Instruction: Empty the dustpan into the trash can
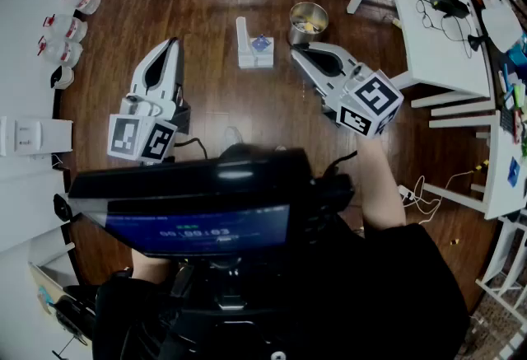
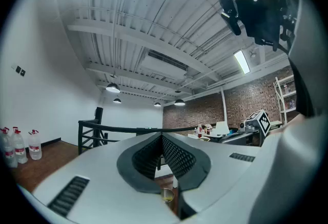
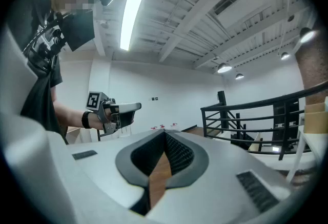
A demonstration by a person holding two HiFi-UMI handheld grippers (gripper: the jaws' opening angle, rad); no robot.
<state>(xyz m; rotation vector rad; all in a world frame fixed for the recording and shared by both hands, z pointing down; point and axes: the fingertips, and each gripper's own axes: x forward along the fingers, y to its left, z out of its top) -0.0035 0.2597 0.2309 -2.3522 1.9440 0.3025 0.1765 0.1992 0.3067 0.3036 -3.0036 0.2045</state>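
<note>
The left tongs (image 1: 171, 45) and right tongs (image 1: 298, 56) hover over the wooden floor (image 1: 230, 103), both pressed together and empty. Beyond them the white dustpan (image 1: 254, 48) stands on the floor, with the metal trash can (image 1: 308, 21) just beside it. The left gripper view glimpses the can; the right gripper view shows only floor.

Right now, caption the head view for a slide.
Left gripper and right gripper, shut and empty, held above the floor before dustpan and trash can.

Shiny metal trash can (image 1: 308, 21), white plastic dustpan (image 1: 251, 53), glossy dark wood floor (image 1: 206, 12)
</note>
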